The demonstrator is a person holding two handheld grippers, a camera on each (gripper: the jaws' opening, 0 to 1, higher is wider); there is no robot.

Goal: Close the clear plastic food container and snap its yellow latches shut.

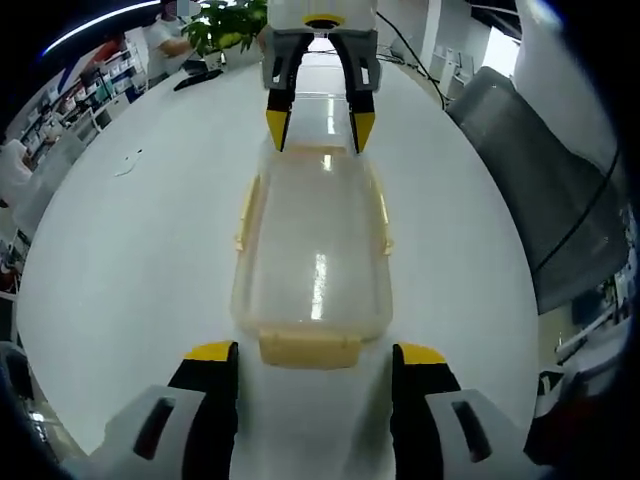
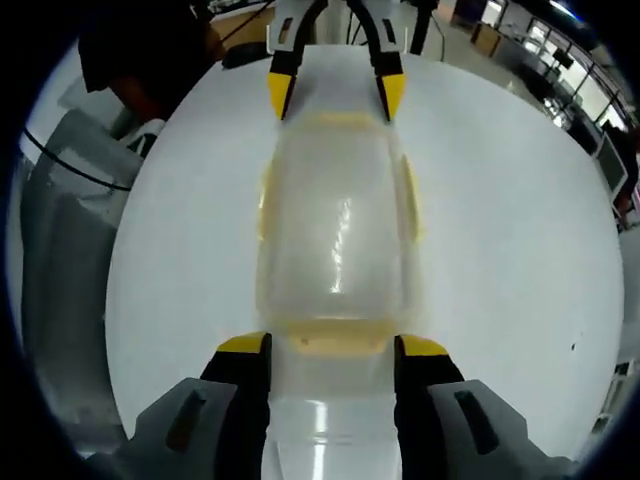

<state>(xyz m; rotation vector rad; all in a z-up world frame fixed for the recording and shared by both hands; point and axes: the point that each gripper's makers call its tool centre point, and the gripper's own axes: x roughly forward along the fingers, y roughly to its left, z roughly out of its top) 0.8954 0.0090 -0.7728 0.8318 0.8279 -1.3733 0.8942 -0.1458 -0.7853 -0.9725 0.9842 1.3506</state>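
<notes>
Clear container (image 1: 312, 255) lying on white tabletop (image 1: 130, 250), long axis running between my two claws, my left claw (image 1: 313, 362) spread wide at one end latch (image 1: 309, 347), my right claw (image 2: 330, 352) spread wide at the other end, side latches faint through the plastic

Left gripper (image 1: 315, 352) and right gripper (image 2: 332, 345), black fingers (image 1: 212, 400), yellow tips, grey housings
</notes>
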